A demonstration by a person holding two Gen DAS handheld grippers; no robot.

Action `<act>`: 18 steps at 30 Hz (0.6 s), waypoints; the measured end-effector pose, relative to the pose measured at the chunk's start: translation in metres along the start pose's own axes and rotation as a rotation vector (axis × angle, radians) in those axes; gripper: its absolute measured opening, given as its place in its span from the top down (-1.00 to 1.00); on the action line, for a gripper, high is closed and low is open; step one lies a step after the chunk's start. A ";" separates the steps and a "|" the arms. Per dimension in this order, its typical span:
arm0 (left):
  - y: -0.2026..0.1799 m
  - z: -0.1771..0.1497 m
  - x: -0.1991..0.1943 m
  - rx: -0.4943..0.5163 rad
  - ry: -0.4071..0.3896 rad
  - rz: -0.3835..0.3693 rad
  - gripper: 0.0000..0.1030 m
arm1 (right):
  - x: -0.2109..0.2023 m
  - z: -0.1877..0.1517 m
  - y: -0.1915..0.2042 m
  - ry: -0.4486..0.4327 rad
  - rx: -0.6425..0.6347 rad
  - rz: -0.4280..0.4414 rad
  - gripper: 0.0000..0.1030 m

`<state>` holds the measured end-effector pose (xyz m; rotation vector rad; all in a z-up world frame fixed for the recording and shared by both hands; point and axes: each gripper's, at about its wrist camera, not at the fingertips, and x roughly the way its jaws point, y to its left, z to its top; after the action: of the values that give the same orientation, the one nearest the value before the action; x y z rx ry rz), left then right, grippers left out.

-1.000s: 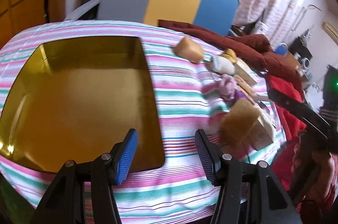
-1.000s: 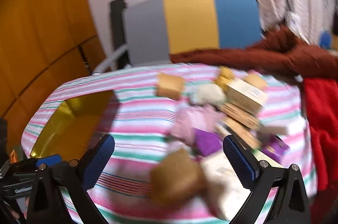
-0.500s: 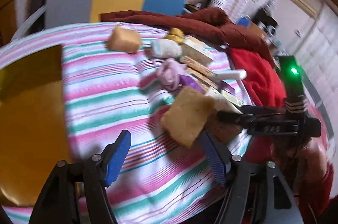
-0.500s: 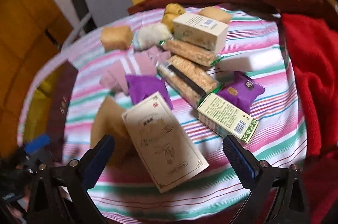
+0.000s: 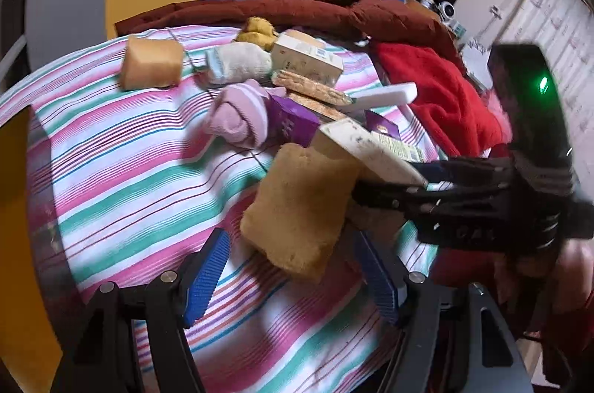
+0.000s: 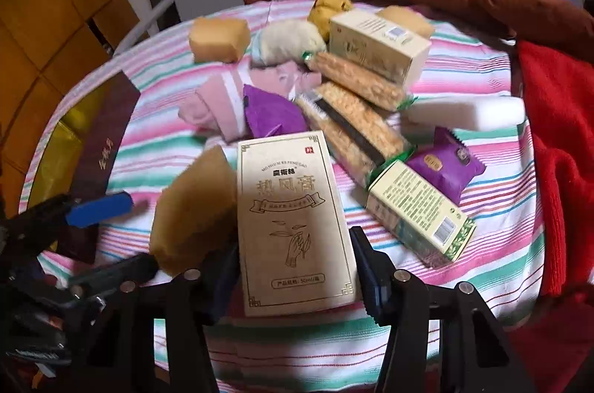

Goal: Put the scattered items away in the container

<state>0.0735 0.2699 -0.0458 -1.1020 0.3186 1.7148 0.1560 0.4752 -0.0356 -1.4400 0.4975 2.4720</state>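
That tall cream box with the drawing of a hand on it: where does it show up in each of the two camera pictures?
Left wrist view: the cream box is right of centre, seen edge-on, above the brown sponge and against the right gripper.
Right wrist view: the box is at bottom centre, face up, between the closing jaws of the right gripper.
Shared landmark: the pink sock.

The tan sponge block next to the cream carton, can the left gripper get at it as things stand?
Probably yes. The left gripper is open, with the tan sponge block just ahead of its pads; only the right gripper, closing around the cream carton, crowds that side.
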 end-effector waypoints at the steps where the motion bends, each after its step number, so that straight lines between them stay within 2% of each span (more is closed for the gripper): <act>1: -0.002 0.001 0.005 0.015 0.010 0.011 -0.38 | -0.001 0.001 -0.003 -0.005 0.013 0.010 -0.07; 8: -0.009 0.005 0.030 0.043 0.046 0.020 -0.35 | -0.013 0.007 -0.017 -0.079 0.132 0.088 0.00; 10: -0.012 0.003 0.038 0.049 0.061 0.049 -0.23 | -0.015 0.007 -0.020 -0.087 0.149 0.100 0.00; 15: -0.014 -0.001 0.042 0.071 0.056 0.073 -0.16 | -0.014 0.009 -0.015 -0.095 0.129 0.087 0.00; 18: -0.009 -0.004 0.037 0.039 0.042 0.056 -0.09 | -0.013 0.009 -0.012 -0.093 0.112 0.077 0.00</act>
<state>0.0815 0.2945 -0.0747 -1.1116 0.4107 1.7288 0.1591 0.4894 -0.0221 -1.2802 0.6725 2.5123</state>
